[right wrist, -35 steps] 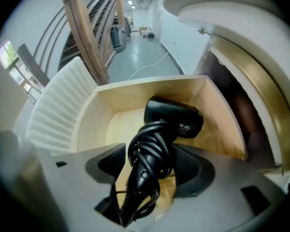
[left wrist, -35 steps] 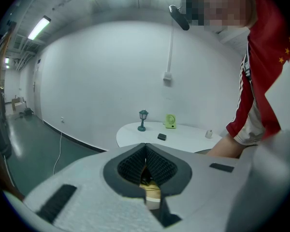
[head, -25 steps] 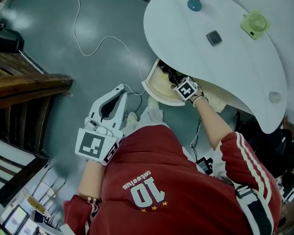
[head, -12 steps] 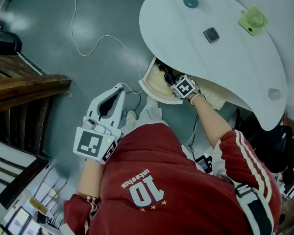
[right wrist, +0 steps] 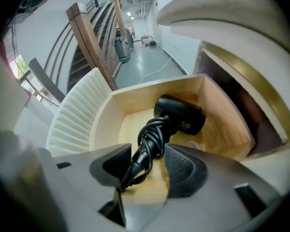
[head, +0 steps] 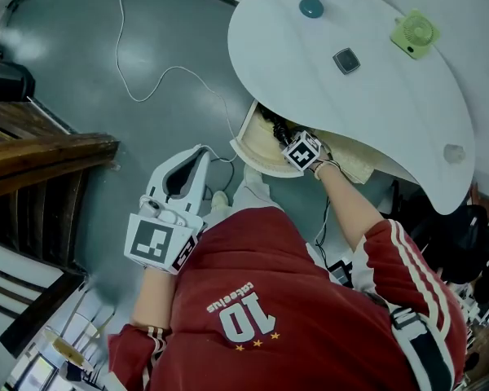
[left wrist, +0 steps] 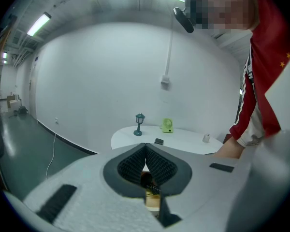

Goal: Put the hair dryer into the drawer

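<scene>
Placement stage, viewed from above and along each tool. The drawer [right wrist: 150,94] stands pulled out from beneath the white table [head: 367,104], and the hair dryer [right wrist: 181,115] is already within its wooden walls: the black head sits low near the far corner, apparently on the drawer floor. The cord-wrapped handle slopes back and up toward the right gripper [right wrist: 150,151]. The jaws of this gripper stand on either side of the handle, pads seemingly bearing on the coiled cord, so the dryer is judged held, not yet let go. The governing relation is axial: the dryer's long axis runs nearly in line with the jaws, head leading and handle trailing. The coming move therefore probably calls only for parting the jaws and drawing straight back along that line, clear of the cord loops. The left gripper [left wrist: 145,151] has its jaws together on nothing and hangs over the floor, well apart from the drawer, so the right hand is the nearer and acting one.
</scene>
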A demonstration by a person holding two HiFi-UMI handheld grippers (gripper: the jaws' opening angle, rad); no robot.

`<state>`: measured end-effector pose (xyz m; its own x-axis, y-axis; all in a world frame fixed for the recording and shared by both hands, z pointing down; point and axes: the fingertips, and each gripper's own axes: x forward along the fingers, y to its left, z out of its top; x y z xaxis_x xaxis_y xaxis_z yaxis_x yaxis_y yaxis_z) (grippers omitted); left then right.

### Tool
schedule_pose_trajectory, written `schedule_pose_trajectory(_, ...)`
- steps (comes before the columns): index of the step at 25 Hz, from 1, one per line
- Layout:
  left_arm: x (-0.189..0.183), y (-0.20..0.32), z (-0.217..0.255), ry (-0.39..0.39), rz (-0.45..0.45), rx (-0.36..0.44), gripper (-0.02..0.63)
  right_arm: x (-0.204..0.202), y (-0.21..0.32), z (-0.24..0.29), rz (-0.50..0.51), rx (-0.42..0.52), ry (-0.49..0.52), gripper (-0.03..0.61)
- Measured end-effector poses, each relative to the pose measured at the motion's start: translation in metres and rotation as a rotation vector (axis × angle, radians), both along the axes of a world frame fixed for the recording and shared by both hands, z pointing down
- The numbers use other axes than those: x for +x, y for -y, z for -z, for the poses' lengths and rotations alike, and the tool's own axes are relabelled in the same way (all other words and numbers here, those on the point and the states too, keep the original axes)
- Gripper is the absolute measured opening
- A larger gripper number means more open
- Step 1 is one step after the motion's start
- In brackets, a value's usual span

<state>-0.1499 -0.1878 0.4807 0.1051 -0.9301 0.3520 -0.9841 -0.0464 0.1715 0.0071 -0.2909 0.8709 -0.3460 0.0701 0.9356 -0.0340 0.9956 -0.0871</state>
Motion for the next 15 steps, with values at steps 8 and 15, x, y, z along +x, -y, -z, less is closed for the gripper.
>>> schedule_pose_trajectory(8,-0.003,-0.009,0.014,-0.014,-0.058,0.066,0.0,0.005,-0.004,0.047,-0.119,0.055,0.069,0.219)
schedule_pose_trajectory(15,-0.014,-0.024,0.031,-0.006,-0.118,0.127,0.0,0.015,-0.018,0.101,-0.371,0.068,0.174,0.218)
